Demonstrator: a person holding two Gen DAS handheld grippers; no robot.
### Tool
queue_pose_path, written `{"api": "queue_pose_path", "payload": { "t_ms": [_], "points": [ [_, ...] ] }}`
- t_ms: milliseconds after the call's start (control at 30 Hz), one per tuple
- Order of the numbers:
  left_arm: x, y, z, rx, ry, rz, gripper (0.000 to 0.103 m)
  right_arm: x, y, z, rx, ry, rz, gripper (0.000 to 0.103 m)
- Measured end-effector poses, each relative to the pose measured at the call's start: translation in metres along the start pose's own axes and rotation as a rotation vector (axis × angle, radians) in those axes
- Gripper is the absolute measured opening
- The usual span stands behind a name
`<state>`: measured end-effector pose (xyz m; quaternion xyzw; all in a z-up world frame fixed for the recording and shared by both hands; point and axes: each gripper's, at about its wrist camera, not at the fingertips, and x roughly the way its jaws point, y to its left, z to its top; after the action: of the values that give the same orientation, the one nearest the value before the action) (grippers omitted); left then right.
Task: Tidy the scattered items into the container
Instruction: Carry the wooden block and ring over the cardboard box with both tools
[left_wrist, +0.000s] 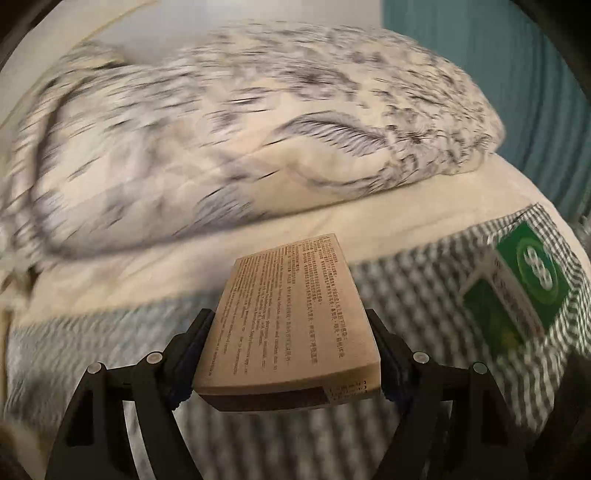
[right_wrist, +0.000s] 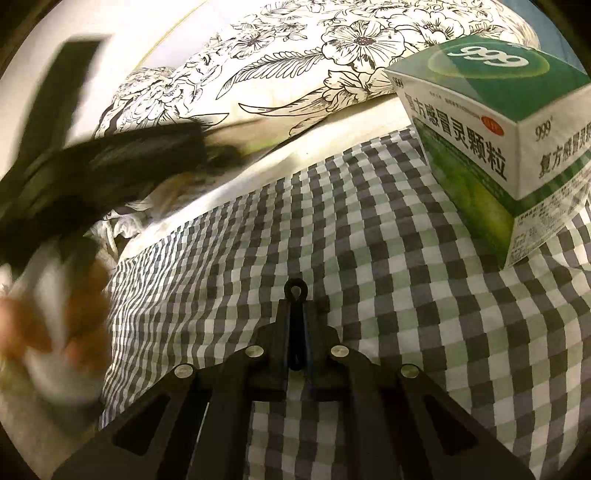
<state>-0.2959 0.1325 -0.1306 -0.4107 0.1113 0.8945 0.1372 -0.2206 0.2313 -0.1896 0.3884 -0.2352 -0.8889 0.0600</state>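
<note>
Over the checked cloth (right_wrist: 332, 236), the left gripper (left_wrist: 288, 354) clamps a tan box (left_wrist: 291, 317) in mid-air — right gripper (right_wrist: 295, 332) pressed together, empty. Green box (right_wrist: 491, 147) untouched; no container visible — plenty left.

Bed (right_wrist: 332, 155): checked cloth (right_wrist: 351, 277), floral pillow (right_wrist: 295, 66)
</note>
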Motion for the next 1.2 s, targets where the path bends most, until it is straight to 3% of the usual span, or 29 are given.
{"api": "queue_pose_path", "payload": {
  "t_ms": [133, 200, 333, 433, 500, 700, 867, 1033, 1200],
  "points": [
    [-0.069, 0.042, -0.057, -0.089, 0.04, 0.098, 0.08, -0.006, 0.007, 0.005, -0.021, -0.005, 0.001, 0.006],
    [-0.093, 0.04, -0.073, -0.106, 0.046, 0.136, 0.08, -0.017, 0.016, 0.006, -0.05, 0.008, -0.006, 0.006],
    [-0.149, 0.056, -0.123, -0.133, 0.051, 0.21, 0.08, -0.077, 0.047, 0.003, -0.129, -0.024, 0.032, 0.006],
    [-0.174, 0.054, -0.144, -0.194, 0.052, 0.201, 0.08, -0.118, 0.067, -0.012, -0.207, -0.025, 0.025, 0.006],
    [-0.186, 0.057, -0.149, -0.236, 0.051, 0.173, 0.08, -0.14, 0.078, -0.026, -0.253, -0.004, 0.029, 0.006],
    [-0.232, 0.066, -0.15, -0.273, 0.02, 0.183, 0.08, -0.184, 0.105, -0.055, -0.342, 0.029, 0.016, 0.006],
    [-0.267, 0.072, -0.149, -0.263, -0.031, 0.232, 0.08, -0.207, 0.129, -0.055, -0.384, -0.004, 0.003, 0.006],
    [-0.297, 0.098, -0.144, -0.296, -0.069, 0.276, 0.08, -0.228, 0.172, -0.053, -0.441, -0.041, 0.042, 0.006],
    [-0.323, 0.135, -0.144, -0.381, -0.104, 0.26, 0.08, -0.233, 0.219, -0.053, -0.498, -0.057, 0.095, 0.006]
  ]
}}
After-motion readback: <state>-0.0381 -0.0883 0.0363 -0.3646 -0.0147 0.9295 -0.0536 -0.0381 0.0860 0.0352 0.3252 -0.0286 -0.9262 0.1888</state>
